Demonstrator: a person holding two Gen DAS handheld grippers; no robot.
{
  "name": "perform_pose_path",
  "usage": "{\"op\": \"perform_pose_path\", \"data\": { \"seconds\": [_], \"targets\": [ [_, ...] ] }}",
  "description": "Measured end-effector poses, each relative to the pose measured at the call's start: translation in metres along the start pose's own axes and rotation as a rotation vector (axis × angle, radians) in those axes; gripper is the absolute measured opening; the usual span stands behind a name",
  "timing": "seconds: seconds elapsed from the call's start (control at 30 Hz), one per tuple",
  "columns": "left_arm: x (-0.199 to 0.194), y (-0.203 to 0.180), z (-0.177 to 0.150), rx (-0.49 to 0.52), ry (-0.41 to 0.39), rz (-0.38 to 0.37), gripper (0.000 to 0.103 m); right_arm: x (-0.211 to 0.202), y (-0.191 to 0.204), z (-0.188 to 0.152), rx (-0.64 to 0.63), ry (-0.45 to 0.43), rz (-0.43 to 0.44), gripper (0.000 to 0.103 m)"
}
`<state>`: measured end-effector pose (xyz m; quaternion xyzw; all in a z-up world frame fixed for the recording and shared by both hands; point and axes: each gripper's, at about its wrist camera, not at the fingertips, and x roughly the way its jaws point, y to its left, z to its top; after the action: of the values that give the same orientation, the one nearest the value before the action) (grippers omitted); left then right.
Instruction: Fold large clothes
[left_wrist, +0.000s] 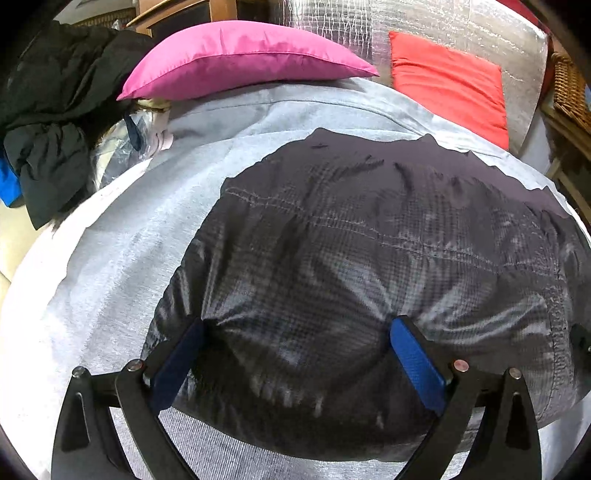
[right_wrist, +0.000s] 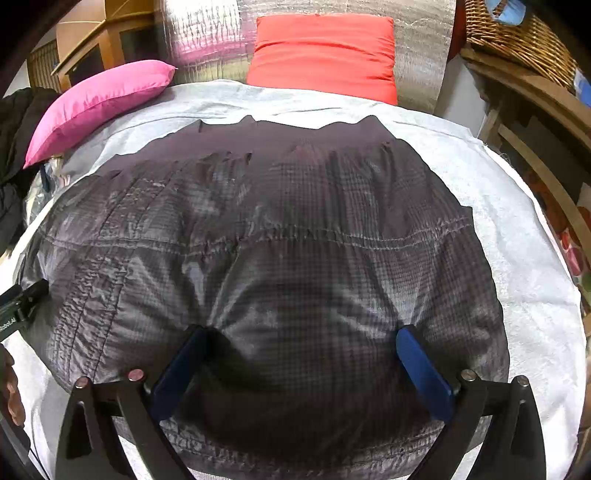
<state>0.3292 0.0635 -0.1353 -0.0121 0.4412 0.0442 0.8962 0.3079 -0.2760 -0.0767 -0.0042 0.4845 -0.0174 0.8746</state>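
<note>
1. Left gripper (left_wrist: 297, 325) spread wide, blue pads pressed into near edge of dark quilted jacket (left_wrist: 369, 258), nothing clamped.
2. Right gripper (right_wrist: 303, 332) same: fingers apart, pads dug into puffy fabric, no pinch.
3. Jacket spread flat mid-bed on grey sheet (left_wrist: 110, 258), hem toward far edge.
4. Far edge: pink pillow (left_wrist: 236, 55) at left, red cushion (left_wrist: 450, 85) at right against silver foil panel (right_wrist: 421, 44).
5. Black clothes heap (left_wrist: 48, 122) off left edge; wicker basket (right_wrist: 517, 33) far right.
</note>
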Motion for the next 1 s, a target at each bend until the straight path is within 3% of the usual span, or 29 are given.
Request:
{"op": "perform_pose_path", "data": {
  "seconds": [0.2, 0.37, 0.43, 0.5, 0.63, 0.8, 1.0],
  "targets": [
    [-0.01, 0.001, 0.003, 0.015, 0.009, 0.017, 0.103, -0.007, -0.003, 0.01, -0.002, 0.036, -0.006, 0.103],
    [-0.042, 0.02, 0.005, -0.037, -0.091, 0.004, 0.102, -0.041, -0.02, 0.011, 0.056, -0.075, -0.001, 0.103],
    [-0.025, 0.025, 0.001, -0.032, -0.031, 0.029, 0.102, -0.039, -0.035, 0.005, 0.087, -0.081, -0.023, 0.103],
    [-0.002, 0.027, -0.007, -0.032, 0.037, 0.02, 0.103, -0.017, -0.045, -0.002, 0.105, 0.001, -0.019, 0.103],
    [-0.011, 0.033, -0.004, -0.024, 0.002, 0.005, 0.103, -0.018, -0.063, -0.005, 0.165, -0.023, 0.046, 0.103],
    [-0.03, 0.065, 0.021, -0.061, -0.098, -0.052, 0.103, -0.041, -0.124, 0.0, 0.321, -0.096, 0.148, 0.103],
    [0.01, 0.086, 0.059, -0.123, 0.019, -0.259, 0.103, -0.003, -0.187, 0.016, 0.489, -0.016, 0.292, 0.103]
  ]
}}
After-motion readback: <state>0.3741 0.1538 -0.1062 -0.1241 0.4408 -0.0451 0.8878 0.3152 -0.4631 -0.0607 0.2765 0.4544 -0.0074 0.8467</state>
